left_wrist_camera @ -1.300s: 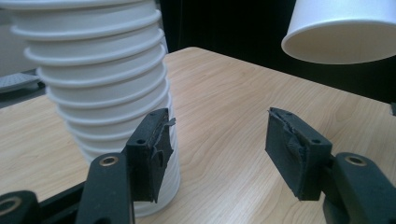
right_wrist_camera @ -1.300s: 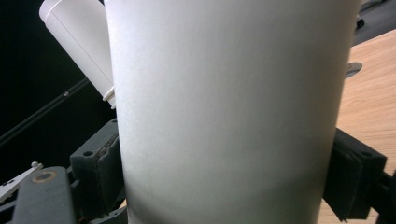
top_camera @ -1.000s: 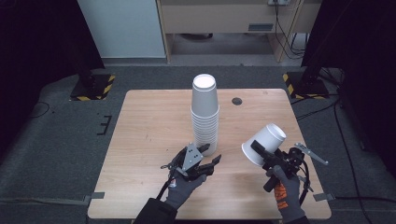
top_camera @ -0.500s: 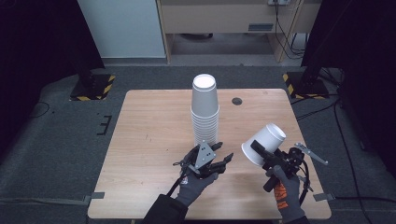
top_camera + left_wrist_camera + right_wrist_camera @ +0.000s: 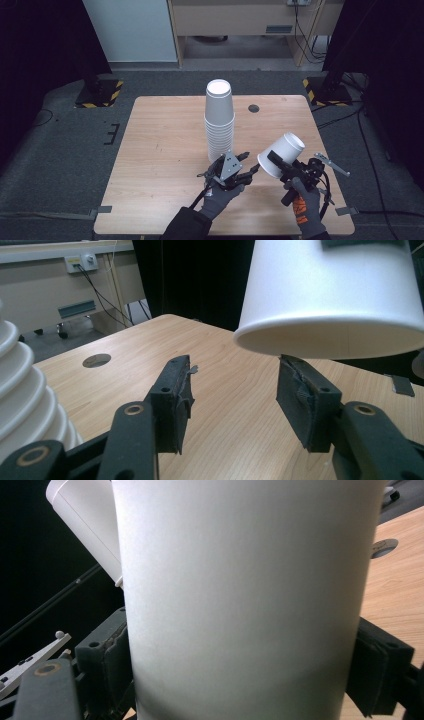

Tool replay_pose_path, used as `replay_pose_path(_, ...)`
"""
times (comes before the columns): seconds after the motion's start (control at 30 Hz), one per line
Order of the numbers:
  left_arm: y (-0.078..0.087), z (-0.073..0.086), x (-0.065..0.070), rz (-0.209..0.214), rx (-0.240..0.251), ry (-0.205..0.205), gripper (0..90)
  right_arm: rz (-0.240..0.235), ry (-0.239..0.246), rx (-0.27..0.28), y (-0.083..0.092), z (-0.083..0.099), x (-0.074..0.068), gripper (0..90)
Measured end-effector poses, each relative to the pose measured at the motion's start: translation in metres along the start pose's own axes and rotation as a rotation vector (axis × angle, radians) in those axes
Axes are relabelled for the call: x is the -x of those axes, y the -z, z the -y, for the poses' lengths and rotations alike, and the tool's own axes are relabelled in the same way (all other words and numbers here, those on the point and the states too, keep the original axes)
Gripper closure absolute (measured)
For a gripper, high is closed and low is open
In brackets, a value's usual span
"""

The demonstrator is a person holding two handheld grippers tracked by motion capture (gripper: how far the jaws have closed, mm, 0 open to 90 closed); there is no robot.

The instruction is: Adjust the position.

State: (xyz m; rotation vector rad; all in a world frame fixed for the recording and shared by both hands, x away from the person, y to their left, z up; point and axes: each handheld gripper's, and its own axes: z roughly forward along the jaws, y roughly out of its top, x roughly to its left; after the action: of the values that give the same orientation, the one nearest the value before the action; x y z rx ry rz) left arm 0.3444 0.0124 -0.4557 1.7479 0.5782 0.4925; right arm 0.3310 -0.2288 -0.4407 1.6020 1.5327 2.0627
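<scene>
Cup (image 5: 281, 155) clamped in right gripper (image 5: 278, 163); left gripper (image 5: 248, 168) just beside.

The cup stack (image 5: 219, 120) stands mid-table (image 5: 160, 150), the held cup (image 5: 281, 155) to its right.

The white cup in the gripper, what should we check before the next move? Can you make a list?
1. Right gripper has the single cup firmly between its pads: ok, both pads press its sides.
2. Cup off the table: ok, it is held up and tilted.
3. Left gripper empty: ok, its jaws have just been closing, with nothing between them.
4. Left gripper lined up with the cup: not ok, the rim hangs above its jaws, not between them.
5. Cup stack upright and out of the way: ok.
6. Second cup nested inside the held one: cannot tell.
</scene>
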Motion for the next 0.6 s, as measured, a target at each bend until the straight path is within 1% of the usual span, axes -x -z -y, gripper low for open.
replay_pose_path(0.13,-0.004,0.000,0.002,0.003,0.006,0.003,48.9,-0.003,-0.007,-0.011,-0.001,0.001,-0.001,15.6)
replay_pose_path(0.23,-0.008,-0.001,0.004,0.006,0.009,0.000,50.0,-0.004,-0.001,-0.015,-0.002,0.002,0.000,15.6)
replay_pose_path(0.47,-0.014,-0.003,0.006,-0.007,0.029,-0.003,53.5,-0.016,-0.014,-0.029,-0.005,0.006,0.000,15.6)
replay_pose_path(0.5,-0.014,-0.003,0.006,-0.009,0.030,-0.003,54.0,-0.018,-0.024,-0.033,-0.005,0.006,-0.001,15.6)
replay_pose_path(0.6,-0.017,-0.004,0.006,-0.015,0.036,-0.004,54.5,-0.021,-0.020,-0.038,-0.006,0.008,0.000,15.6)
